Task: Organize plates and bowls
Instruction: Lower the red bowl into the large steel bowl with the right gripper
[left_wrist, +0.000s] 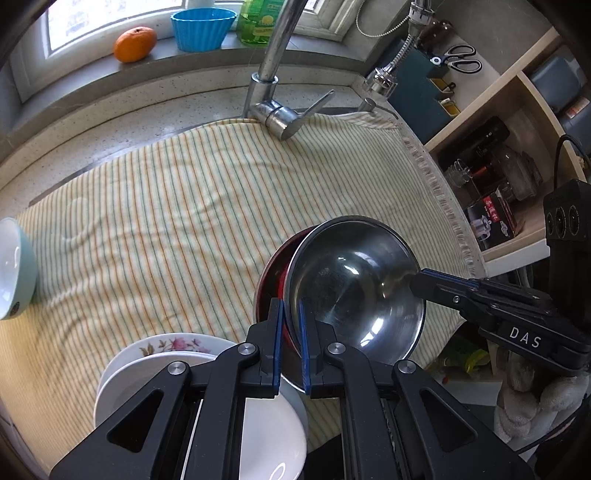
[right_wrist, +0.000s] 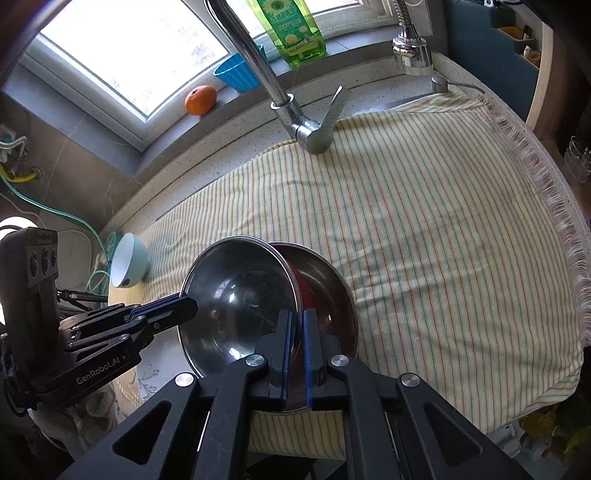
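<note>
The shiny round steel bowl (left_wrist: 354, 288) tilts over a red-sided steel bowl (right_wrist: 325, 295), hiding most of it, near the bench's front edge. Left tool (left_wrist: 291, 332) and right tool (right_wrist: 295, 347) each clamp the shiny bowl's rim. White plates (left_wrist: 258, 424) sit stacked, cut off.

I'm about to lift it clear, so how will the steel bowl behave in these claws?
The steel bowl looks thin-walled, so probably light. Its polished rim is pinched edge-on by the left claw and right claw, so it may slip or pivot. It sits tilted against the red-lined bowl, which could shift when it lifts.
</note>
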